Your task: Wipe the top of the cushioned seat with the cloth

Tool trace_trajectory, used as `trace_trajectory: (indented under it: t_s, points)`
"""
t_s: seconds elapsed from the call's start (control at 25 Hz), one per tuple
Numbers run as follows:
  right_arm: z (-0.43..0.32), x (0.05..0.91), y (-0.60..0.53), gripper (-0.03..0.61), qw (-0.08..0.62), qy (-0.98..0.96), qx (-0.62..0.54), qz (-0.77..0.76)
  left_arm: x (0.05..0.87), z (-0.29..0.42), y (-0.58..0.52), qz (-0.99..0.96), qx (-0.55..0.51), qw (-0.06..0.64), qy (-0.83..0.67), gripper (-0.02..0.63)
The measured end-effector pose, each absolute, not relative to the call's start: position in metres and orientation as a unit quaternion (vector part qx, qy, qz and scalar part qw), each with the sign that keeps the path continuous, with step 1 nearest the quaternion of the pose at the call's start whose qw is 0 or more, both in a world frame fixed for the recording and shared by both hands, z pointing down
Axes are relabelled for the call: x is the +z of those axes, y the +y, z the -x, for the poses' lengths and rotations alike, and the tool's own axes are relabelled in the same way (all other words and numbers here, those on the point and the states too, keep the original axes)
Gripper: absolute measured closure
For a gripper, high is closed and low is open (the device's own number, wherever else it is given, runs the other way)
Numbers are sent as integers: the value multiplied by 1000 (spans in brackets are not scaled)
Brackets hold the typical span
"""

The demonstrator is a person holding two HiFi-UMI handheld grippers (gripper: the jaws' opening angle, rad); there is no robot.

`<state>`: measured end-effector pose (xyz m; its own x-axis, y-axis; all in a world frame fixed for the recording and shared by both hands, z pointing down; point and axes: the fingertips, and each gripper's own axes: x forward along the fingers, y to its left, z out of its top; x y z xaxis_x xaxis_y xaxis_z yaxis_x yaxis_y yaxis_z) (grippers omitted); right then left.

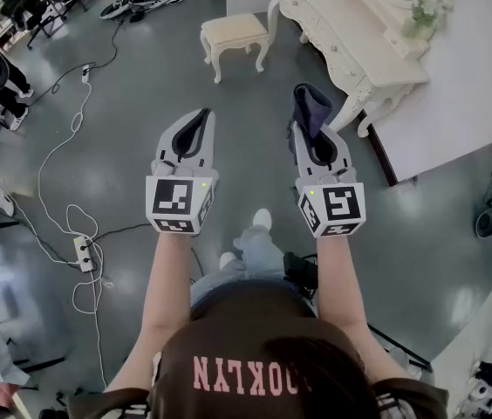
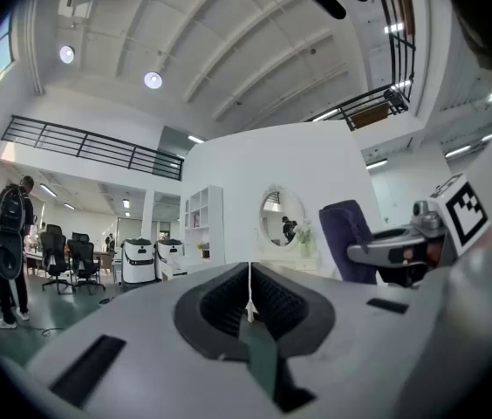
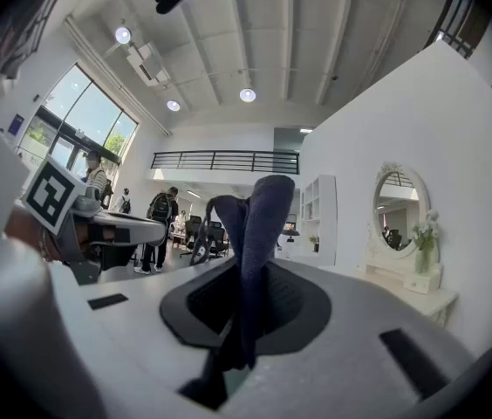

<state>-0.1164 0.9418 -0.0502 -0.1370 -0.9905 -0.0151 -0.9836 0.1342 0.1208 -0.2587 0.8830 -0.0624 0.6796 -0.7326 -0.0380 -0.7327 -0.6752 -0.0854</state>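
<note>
A cream stool with a cushioned seat [image 1: 234, 30] stands on the grey floor ahead, well beyond both grippers. My right gripper [image 1: 310, 122] is shut on a dark blue cloth [image 1: 311, 106], which sticks up from between its jaws [image 3: 259, 234]. My left gripper [image 1: 201, 120] is shut with nothing in it; its jaws meet along a thin line in the left gripper view [image 2: 249, 299]. Both grippers are held side by side at waist height, pointing toward the stool. The cloth [image 2: 351, 238] also shows at the right of the left gripper view.
A white dressing table [image 1: 351, 37] with a round mirror [image 3: 400, 212] stands right of the stool. Cables and a power strip [image 1: 83, 251] lie on the floor at left. Office chairs [image 1: 19, 7] and people stand at far left.
</note>
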Motion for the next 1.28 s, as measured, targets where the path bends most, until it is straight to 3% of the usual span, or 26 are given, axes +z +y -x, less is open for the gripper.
trace_trajectory:
  t_s: [0.92, 1.28]
  points:
    - [-5, -42, 770, 547, 38, -785, -56, -616, -53, 137, 727, 897, 0, 41, 440, 606]
    - [-21, -33, 723, 546, 44, -791, -54, -608, -49, 123, 670, 894, 0, 35, 446, 606]
